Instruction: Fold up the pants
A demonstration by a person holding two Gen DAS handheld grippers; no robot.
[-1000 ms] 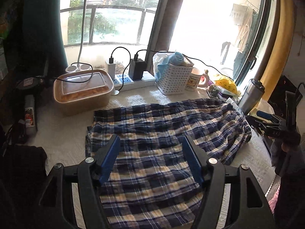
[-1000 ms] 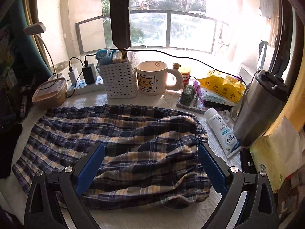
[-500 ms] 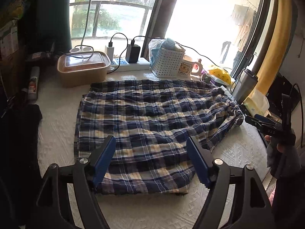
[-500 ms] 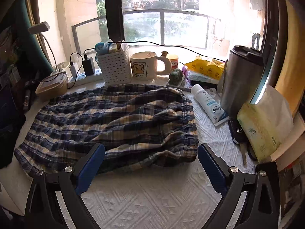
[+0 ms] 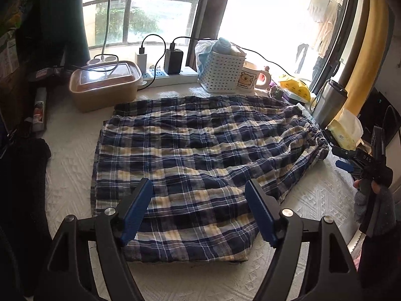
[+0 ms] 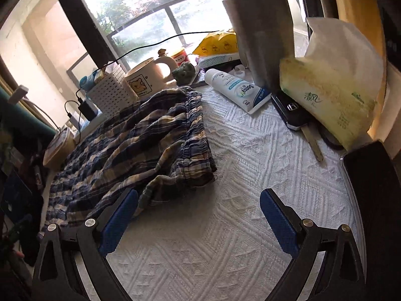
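The pants (image 5: 200,160) lie folded on the surface (image 6: 250,175). The left gripper (image 5: 199,213) has just widened, holding nothing; the right gripper (image 6: 198,218) stands wide, empty, clear for regrasping.

Both tools share one build: the left hand-held gripper (image 5: 199,209) and the right hand-held gripper (image 6: 198,217) have black open-frame arms, round silver screws and blue ribbed pads. The right one bears white lettering; a grey knit glove (image 5: 377,215) covers the hand.

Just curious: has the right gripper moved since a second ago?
Yes. The right gripper swung right, off the plaid pants toward the steel tumbler, and rolled.
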